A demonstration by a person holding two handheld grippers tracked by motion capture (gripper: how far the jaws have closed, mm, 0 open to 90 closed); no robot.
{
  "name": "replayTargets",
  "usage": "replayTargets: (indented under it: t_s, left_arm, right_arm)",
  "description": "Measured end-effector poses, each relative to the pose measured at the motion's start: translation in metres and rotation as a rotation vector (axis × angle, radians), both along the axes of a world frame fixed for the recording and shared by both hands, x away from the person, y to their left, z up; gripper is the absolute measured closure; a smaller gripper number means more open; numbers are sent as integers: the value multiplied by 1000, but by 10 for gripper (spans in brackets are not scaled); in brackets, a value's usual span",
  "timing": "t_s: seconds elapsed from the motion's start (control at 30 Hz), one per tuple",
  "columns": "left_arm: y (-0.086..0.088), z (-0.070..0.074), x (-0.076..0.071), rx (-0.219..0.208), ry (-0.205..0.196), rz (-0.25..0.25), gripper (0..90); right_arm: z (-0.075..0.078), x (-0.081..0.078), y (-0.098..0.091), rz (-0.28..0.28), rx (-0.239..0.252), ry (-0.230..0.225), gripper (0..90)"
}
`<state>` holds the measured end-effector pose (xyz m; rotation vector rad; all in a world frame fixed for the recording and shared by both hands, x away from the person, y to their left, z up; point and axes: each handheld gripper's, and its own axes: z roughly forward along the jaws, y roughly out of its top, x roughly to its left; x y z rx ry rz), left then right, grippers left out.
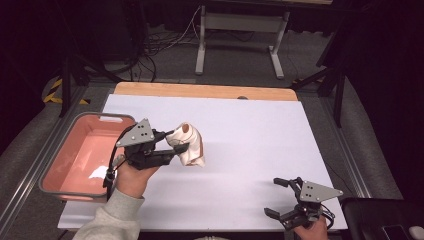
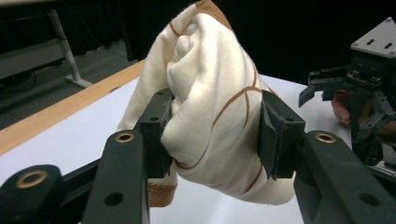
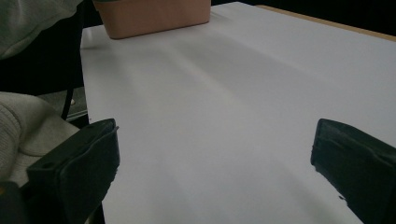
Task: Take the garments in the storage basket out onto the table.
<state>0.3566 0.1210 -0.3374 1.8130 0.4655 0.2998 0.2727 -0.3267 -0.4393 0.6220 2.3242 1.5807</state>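
High view: left gripper (image 1: 176,142) is clamped on a bunched cream cloth (image 1: 191,145) with brown lines, held clear of the white surface (image 1: 250,150) just right of the pink bin (image 1: 65,175). My read: bundled so it goes into the bin in one piece; bin is empty. Right gripper (image 1: 280,197) sits well right of the bin, near the front edge, jaws spread, holding nothing, looks parked out of the way.

Left gripper view: shows what the high view can't: both pads press into the cloth (image 2: 210,107) from either side, fabric bulging above and sagging below, a brown hem hanging under. Right gripper (image 2: 355,88) sits beyond it.

Right gripper view: jaws wide apart, bare surface (image 3: 224,116) between them, bin wall (image 3: 154,18) at the far end. A sleeve (image 3: 28,126) sits at the left.
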Motion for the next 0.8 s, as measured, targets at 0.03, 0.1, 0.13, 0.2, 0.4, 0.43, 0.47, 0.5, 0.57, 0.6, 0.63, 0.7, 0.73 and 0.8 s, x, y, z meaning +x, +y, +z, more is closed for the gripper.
replayTargets:
  t_s: [0.03, 0.1, 0.13, 0.2, 0.4, 0.43, 0.47, 0.5, 0.57, 0.6, 0.63, 0.7, 0.73, 0.8]
  left_arm:
    - [-3, -2, 1, 2, 0, 0, 532]
    - [-8, -6, 3, 4, 7, -1, 532]
    - [-11, -8, 4, 5, 8, -3, 532]
    - [-16, -12, 7, 0, 15, -9, 532]
    - [-29, -25, 15, -18, 31, -23, 532]
    - [-31, -28, 17, -23, 30, -26, 532]
    - [-32, -29, 18, -24, 31, -26, 531]
    - [-34, -31, 20, -29, 39, -31, 531]
    - [-37, -35, 22, -39, 57, -37, 531]
    - [-39, -37, 24, -42, 65, -39, 531]
    - [-41, -39, 25, -38, 62, -40, 531]
    - [-44, -44, 27, -38, 68, -37, 530]
    - [-46, -46, 29, -39, 73, -37, 531]
    - [-49, -50, 32, -32, 77, -35, 530]
  right_arm:
    - [0, 0, 0, 1, 1, 0, 14]
    - [0, 0, 0, 1, 0, 0, 14]
    - [0, 0, 0, 1, 0, 1, 14]
    - [0, 0, 0, 3, -1, 2, 14]
    - [0, 0, 0, 5, 1, 1, 14]
    - [0, 0, 0, 5, 1, 0, 14]
    - [0, 0, 0, 5, 1, 1, 14]
    - [0, 0, 0, 6, 1, 0, 14]
    - [0, 0, 0, 7, -1, 1, 15]
    - [0, 0, 0, 7, -2, 0, 15]
    - [0, 0, 0, 7, -2, 0, 15]
    - [0, 0, 0, 7, -2, -1, 15]
    - [0, 0, 0, 8, -2, -1, 15]
    - [0, 0, 0, 9, -1, -1, 15]
